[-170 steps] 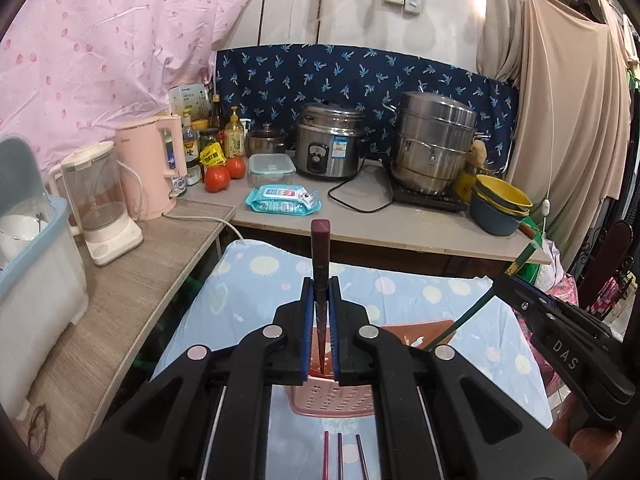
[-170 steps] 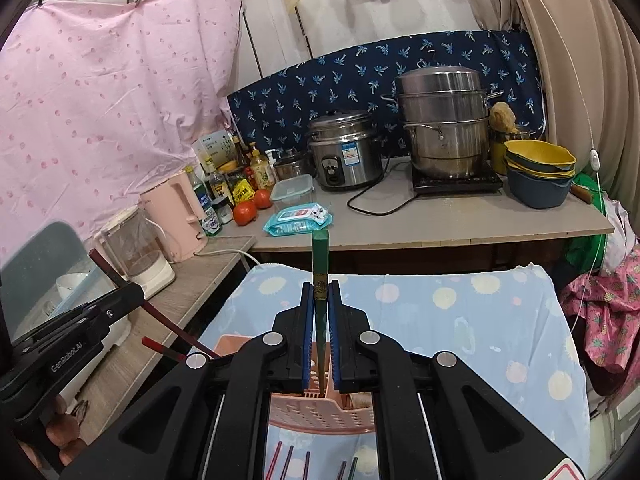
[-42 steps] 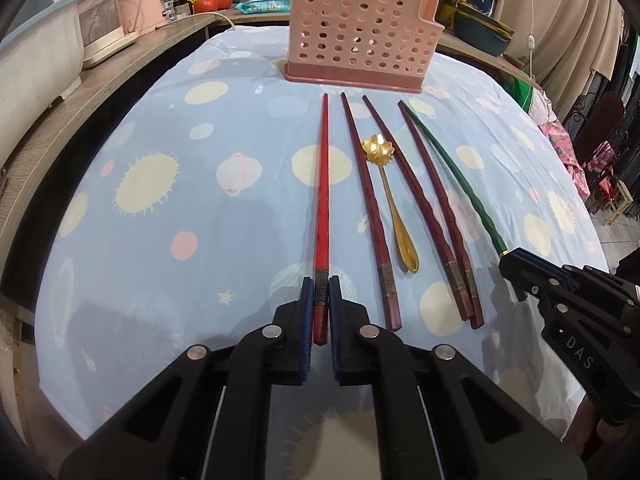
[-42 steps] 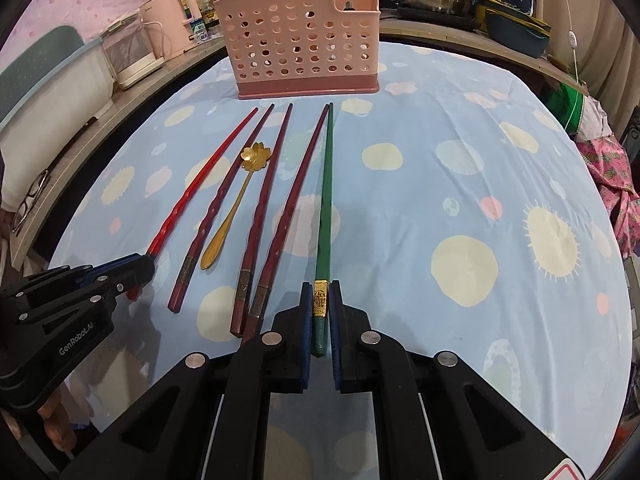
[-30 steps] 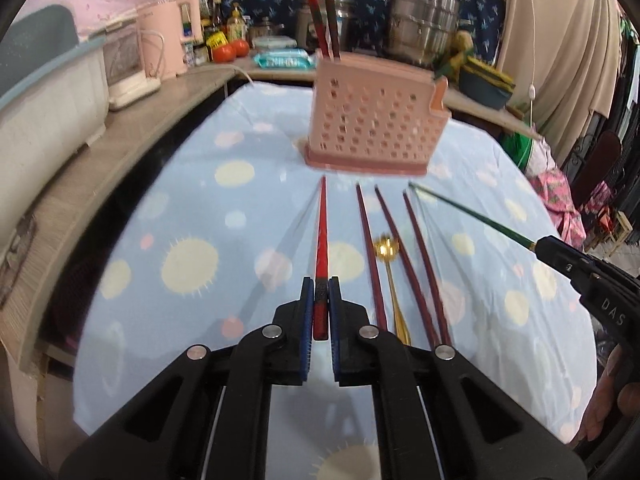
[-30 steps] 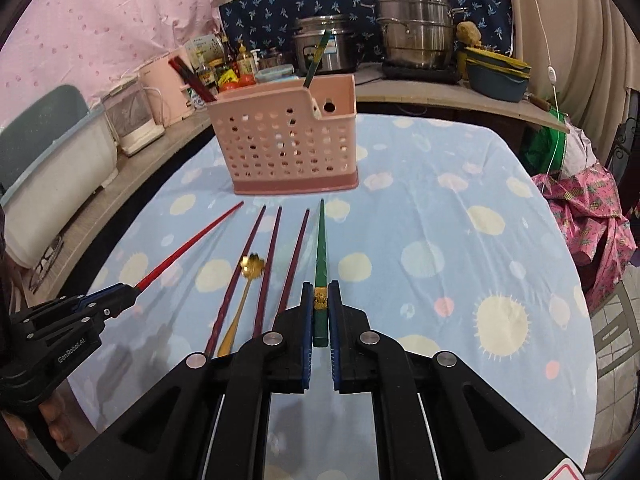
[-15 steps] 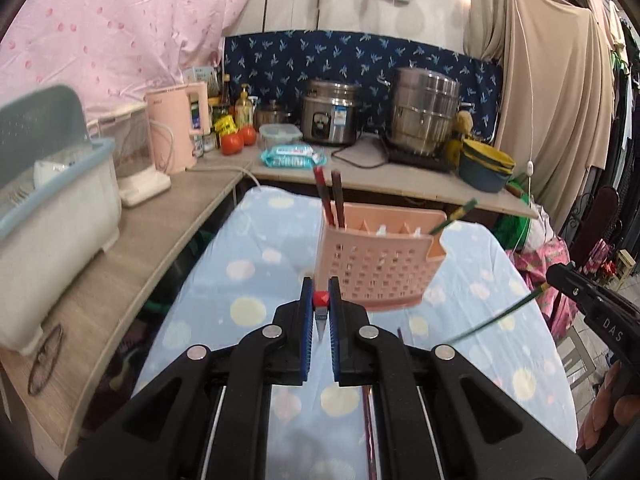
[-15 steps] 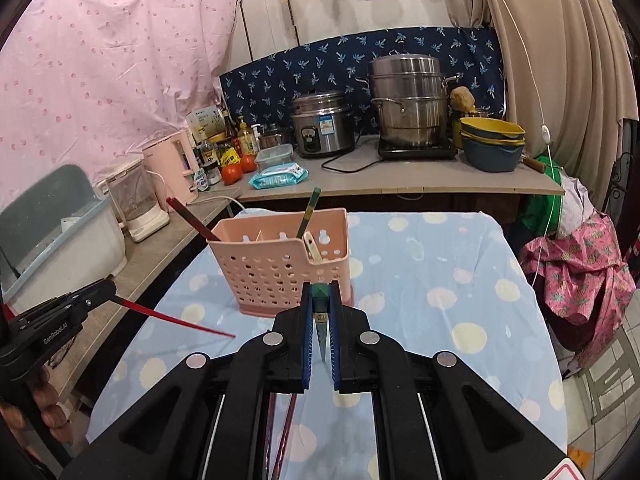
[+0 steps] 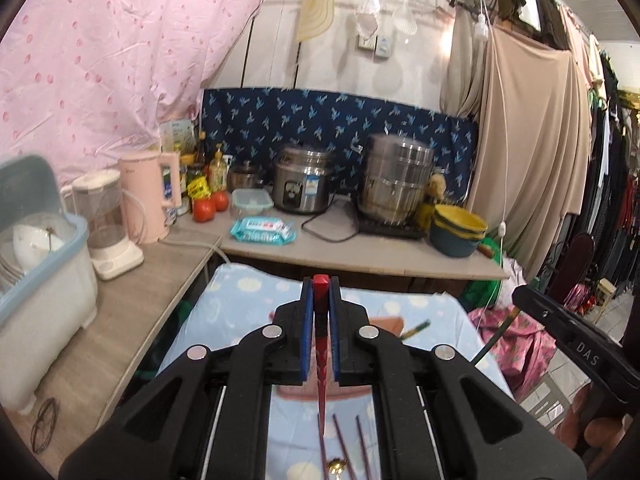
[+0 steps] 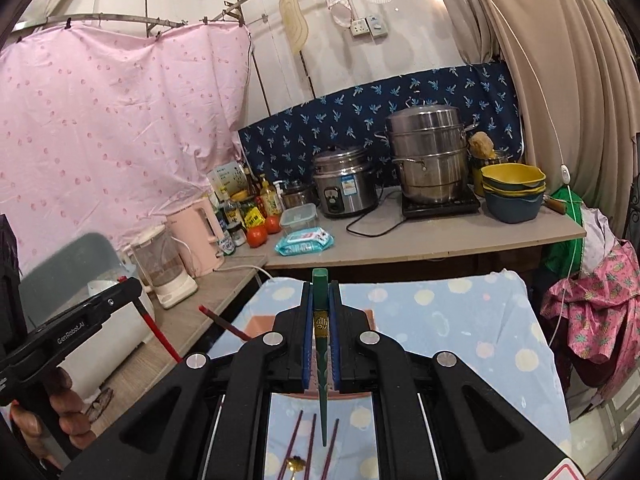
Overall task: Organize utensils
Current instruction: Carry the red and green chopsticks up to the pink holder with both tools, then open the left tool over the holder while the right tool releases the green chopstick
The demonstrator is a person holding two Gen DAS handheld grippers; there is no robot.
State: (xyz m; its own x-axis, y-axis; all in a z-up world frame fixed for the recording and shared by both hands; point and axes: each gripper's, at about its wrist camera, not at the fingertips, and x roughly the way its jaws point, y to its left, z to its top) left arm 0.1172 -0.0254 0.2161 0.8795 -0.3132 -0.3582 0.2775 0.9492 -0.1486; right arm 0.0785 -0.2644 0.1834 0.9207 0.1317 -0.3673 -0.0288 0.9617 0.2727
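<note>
Above the pink basket (image 10: 372, 316), both hand-held grippers (image 9: 320, 312) (image 10: 320, 304) pinch chopsticks, red (image 9: 321, 364) and green (image 10: 322, 364), tips down for dropping in.

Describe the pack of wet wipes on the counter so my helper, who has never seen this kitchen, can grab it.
Start at the steel rice cooker on the back counter, under the navy leaf-print cloth. Just in front of it, near the counter's front edge, lies the wet wipes pack. It is the only flat, soft, turquoise packet there, right of the two tomatoes and before the clear lidded container.
</note>
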